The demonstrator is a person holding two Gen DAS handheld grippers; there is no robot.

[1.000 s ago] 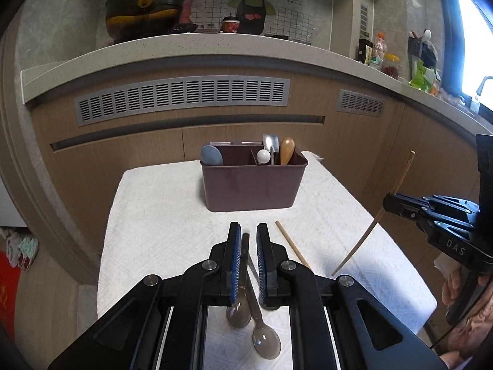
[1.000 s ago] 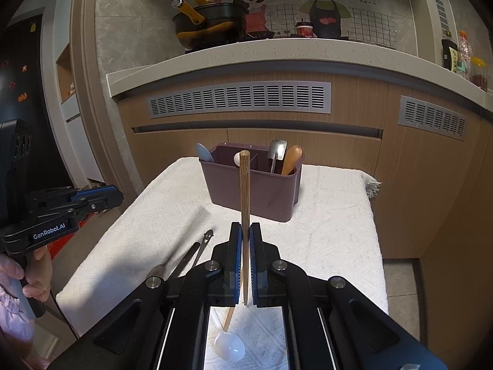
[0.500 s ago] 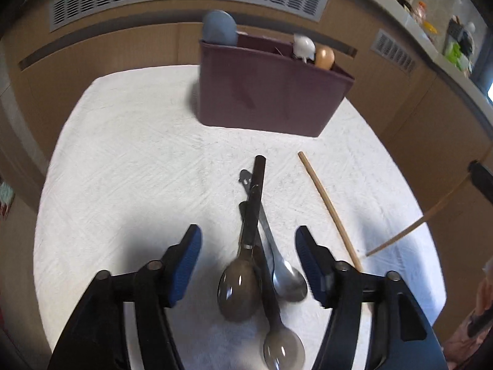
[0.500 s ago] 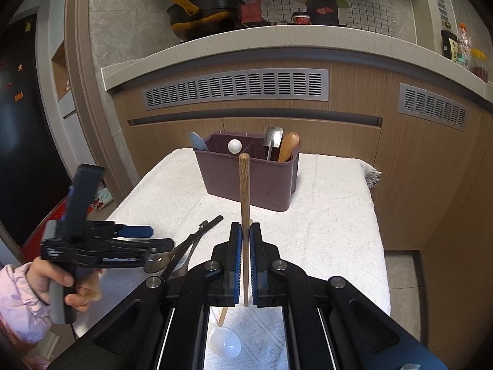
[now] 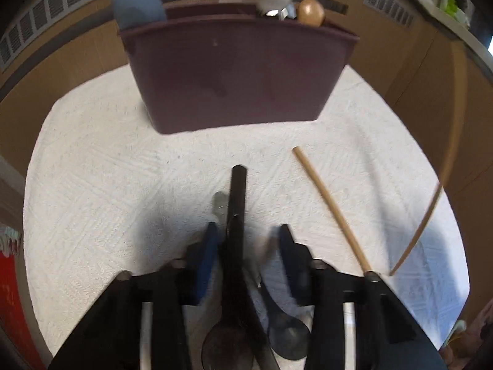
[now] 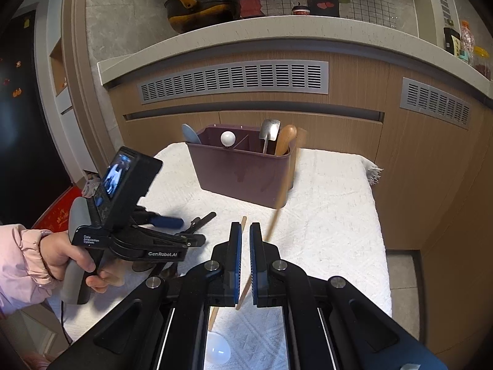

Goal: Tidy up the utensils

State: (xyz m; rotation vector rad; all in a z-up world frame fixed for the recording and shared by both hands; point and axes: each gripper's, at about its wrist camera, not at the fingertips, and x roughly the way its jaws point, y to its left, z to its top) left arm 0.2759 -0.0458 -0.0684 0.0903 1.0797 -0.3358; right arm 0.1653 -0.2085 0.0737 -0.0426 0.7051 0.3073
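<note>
Utensil caddy (image 6: 246,175): maroon plastic box, standing upright at the far side of the white cloth (image 6: 336,215). A partition divides its interior.
- Left end: grey-blue spoon (image 5: 138,6), bowl up, leaning on the left wall.
- Middle: white round-headed utensil (image 6: 228,138), by the partition.
- Right compartment: metal shovel-shaped spoon (image 6: 269,132) and brown wooden spoon (image 6: 285,140), side by side, both bowl up.

Loose on the cloth, near side of the caddy:
- Dark-handled spoon (image 5: 235,215), handle pointing toward the caddy, brown bowl at the near end.
- Metal spoon (image 5: 286,336) lying partly under it, just to its right.
- Wooden-handled spoon (image 5: 332,212), to the right, lying diagonally, its white bowl at the near edge of the cloth.

Left gripper (image 5: 246,237): low over the cloth, partly open, its jaws having just been closing; the dark-handled spoon lies between the blue pads, the left pad at the handle, the right pad apart from it. A hand (image 6: 71,262) in a pink sleeve holds this tool.

Right gripper (image 6: 243,237): jaws nearly together, clamped on a wooden chopstick (image 6: 282,191), which rises, blurred, toward the right end of the caddy.
</note>
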